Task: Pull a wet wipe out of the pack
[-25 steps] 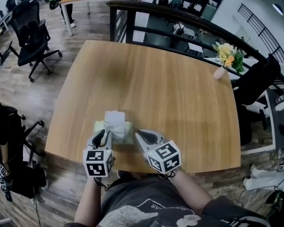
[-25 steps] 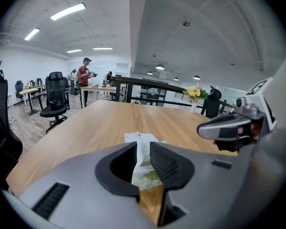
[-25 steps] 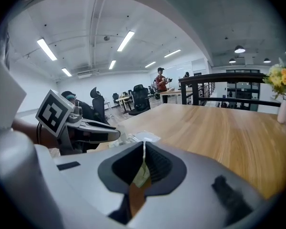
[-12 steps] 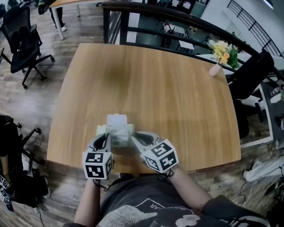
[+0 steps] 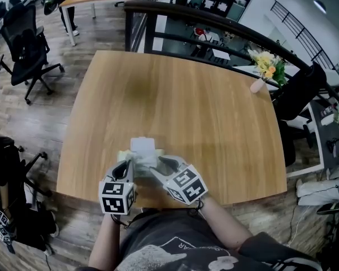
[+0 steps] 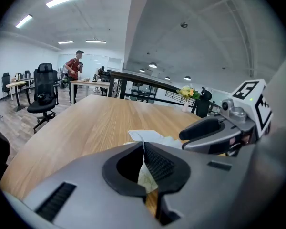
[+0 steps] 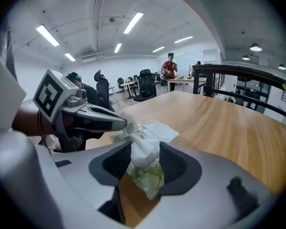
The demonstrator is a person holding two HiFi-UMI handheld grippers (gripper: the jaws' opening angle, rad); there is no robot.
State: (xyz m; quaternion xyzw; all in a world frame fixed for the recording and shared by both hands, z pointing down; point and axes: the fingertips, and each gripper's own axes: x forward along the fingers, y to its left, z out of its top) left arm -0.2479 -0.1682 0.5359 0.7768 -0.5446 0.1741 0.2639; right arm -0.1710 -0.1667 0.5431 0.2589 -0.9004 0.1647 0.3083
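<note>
A pale green wet-wipe pack [image 5: 137, 158] lies near the table's front edge, its white lid [image 5: 143, 145] flipped open away from me. My left gripper [image 5: 126, 165] is shut on the pack's near left edge; a flap of the printed pack [image 6: 147, 178] sits pinched between its pads. My right gripper [image 5: 158, 164] is at the pack's right side. Its jaws are opening, and a bunched white wipe [image 7: 142, 149] stands up between them out of the pack [image 7: 150, 182]. In the right gripper view, the left gripper [image 7: 119, 123] touches the wipe's top.
The round wooden table [image 5: 186, 106] stretches away beyond the pack. A small vase of flowers [image 5: 264, 72] stands at its far right edge. A dark railing [image 5: 214, 21] runs behind the table, and office chairs [image 5: 28, 44] stand on the floor to the left.
My right gripper has moved left and down onto the pack, and its jaws have spread around the wipe. The left gripper has stayed on the pack's edge.
</note>
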